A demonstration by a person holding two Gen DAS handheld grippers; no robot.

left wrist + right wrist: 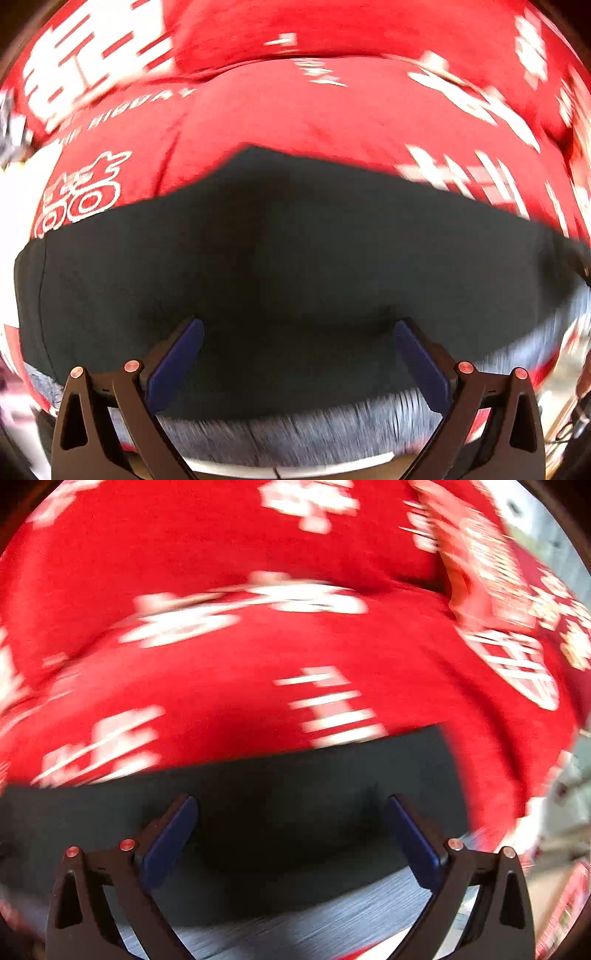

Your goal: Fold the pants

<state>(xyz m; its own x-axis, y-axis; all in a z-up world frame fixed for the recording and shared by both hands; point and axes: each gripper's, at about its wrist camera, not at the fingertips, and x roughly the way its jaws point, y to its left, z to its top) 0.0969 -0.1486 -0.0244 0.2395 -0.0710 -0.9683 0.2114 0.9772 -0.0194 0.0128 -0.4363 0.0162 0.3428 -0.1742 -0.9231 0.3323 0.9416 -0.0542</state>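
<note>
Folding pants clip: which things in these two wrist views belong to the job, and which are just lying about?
Belongs to the job:
- dark pants, lying flat
- left claw, open above the pants
- right claw, open above the pants

Just lying about:
- red cloth with white print under the pants
- blurred clutter at the right edge, too smeared to identify
</note>
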